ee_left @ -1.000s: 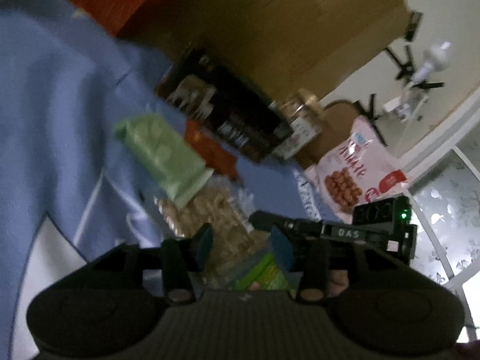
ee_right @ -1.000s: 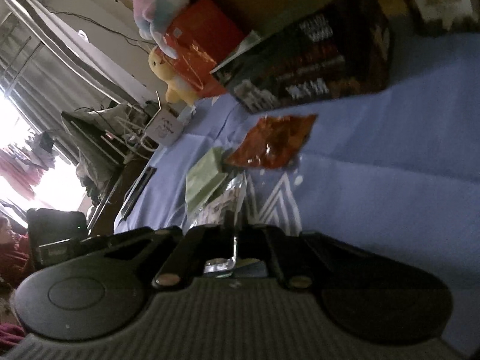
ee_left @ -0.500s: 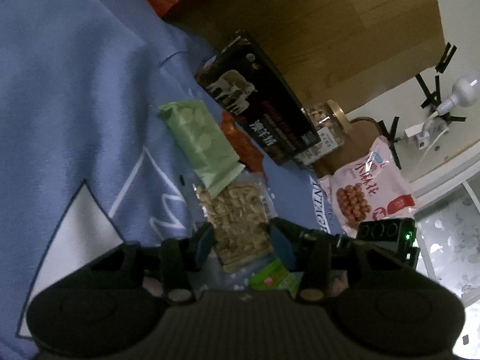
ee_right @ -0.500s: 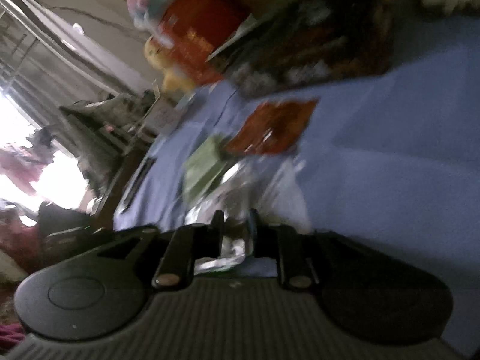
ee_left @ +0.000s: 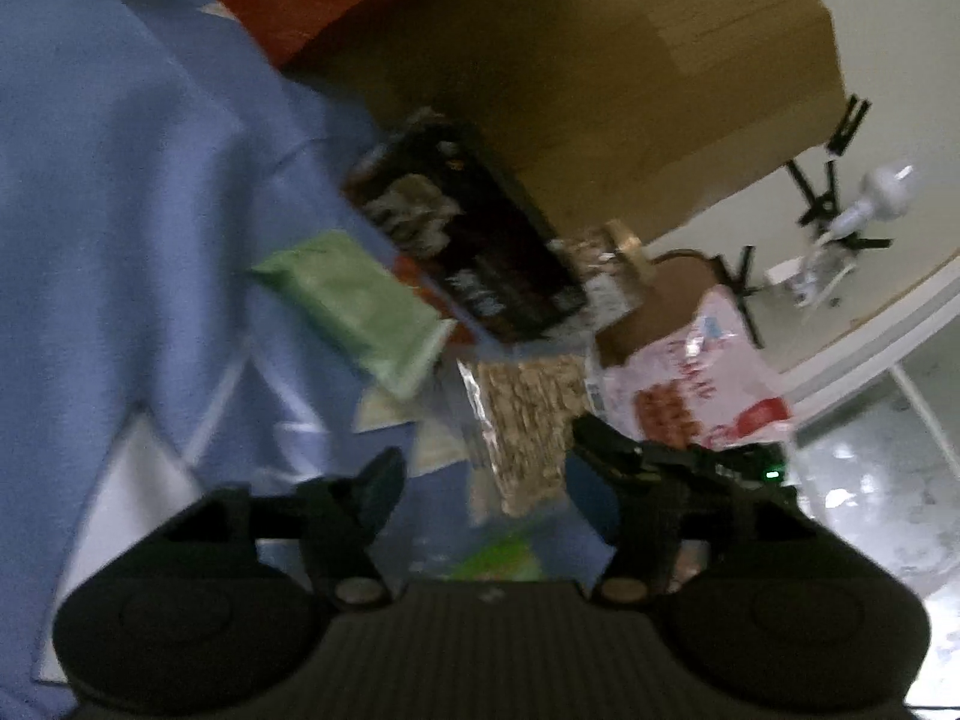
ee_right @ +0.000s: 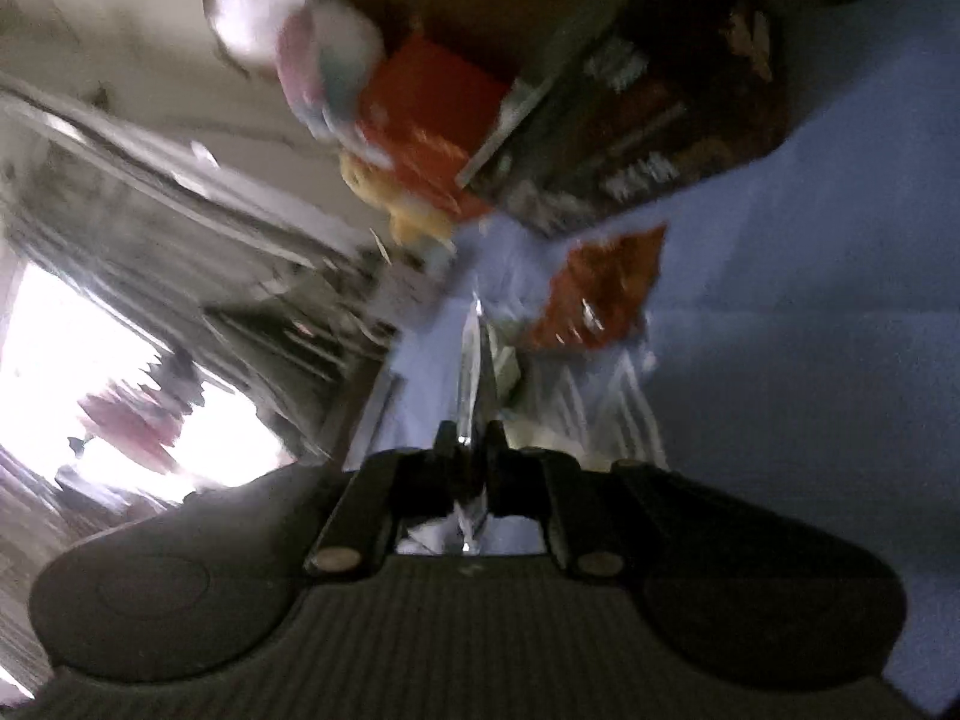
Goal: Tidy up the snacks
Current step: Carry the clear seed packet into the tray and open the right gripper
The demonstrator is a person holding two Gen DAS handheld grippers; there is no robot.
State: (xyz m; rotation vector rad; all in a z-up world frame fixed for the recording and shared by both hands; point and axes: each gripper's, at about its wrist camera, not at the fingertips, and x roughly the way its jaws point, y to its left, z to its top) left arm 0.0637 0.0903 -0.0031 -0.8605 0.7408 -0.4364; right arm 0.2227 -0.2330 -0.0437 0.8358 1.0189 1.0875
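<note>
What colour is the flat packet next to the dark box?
Pale green packet, clearest in the left wrist view.

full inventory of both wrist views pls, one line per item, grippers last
blue cloth: 1, blue with white pattern, under the snacks
dark box: 1, black-brown with print, lying far on the cloth, before the wood panel
green packet: 1, pale green, left of the dark box
orange-red packet: 1, flat on the cloth, near the dark box
clear nut bag: 1, transparent with tan contents, lifted, edge pinched
jar: 1, clear, gold lid, behind the dark box
pink-white snack bag: 1, right of the nut bag
red box: 1, far end
plush toys: blurred, pastel and yellow, by the red box
left gripper: black, jaws opening, gripping nothing
right gripper: black, shut on the nut bag's edge
</note>
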